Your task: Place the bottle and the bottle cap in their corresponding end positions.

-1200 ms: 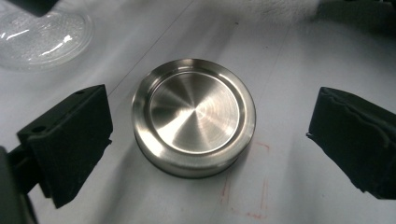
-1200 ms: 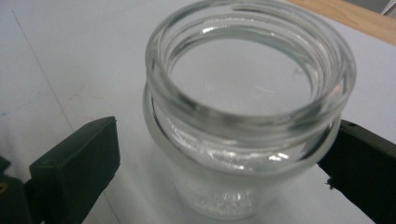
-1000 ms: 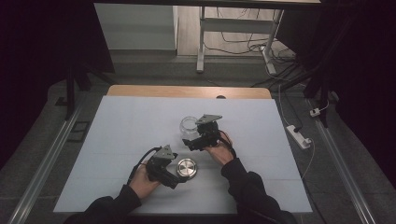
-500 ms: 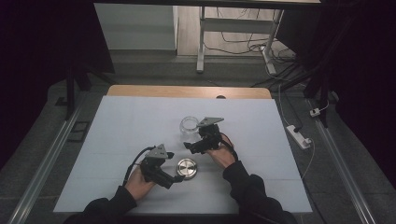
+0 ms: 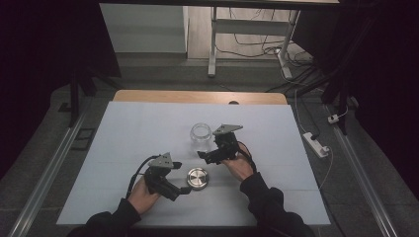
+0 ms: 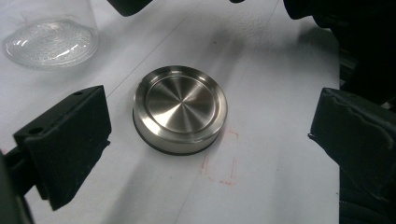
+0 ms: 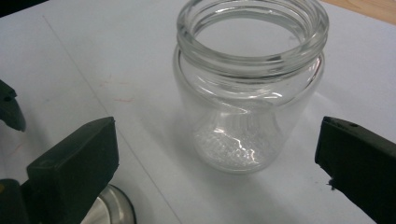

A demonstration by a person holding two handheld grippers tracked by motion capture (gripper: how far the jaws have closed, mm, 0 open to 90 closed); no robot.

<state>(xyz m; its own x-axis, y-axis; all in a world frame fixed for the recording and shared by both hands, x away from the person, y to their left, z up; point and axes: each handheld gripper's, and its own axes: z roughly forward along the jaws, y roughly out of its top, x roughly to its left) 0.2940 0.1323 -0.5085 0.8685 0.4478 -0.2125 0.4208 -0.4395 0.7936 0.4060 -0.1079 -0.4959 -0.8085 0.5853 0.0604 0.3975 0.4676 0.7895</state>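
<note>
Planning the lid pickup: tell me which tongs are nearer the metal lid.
Left. The left tongs sit open just beside the metal lid; the right tongs are farther back, facing the glass jar.

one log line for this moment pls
left gripper open, facing steel lid | right gripper open, facing upright open glass jar | nothing held

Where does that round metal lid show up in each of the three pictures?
High view: the metal lid lies low on the white table, just right of the left gripper.
Left gripper view: centre of the picture, flat between the open jaws.
Right gripper view: a sliver at the bottom left.
Shared landmark: the glass jar.
</note>
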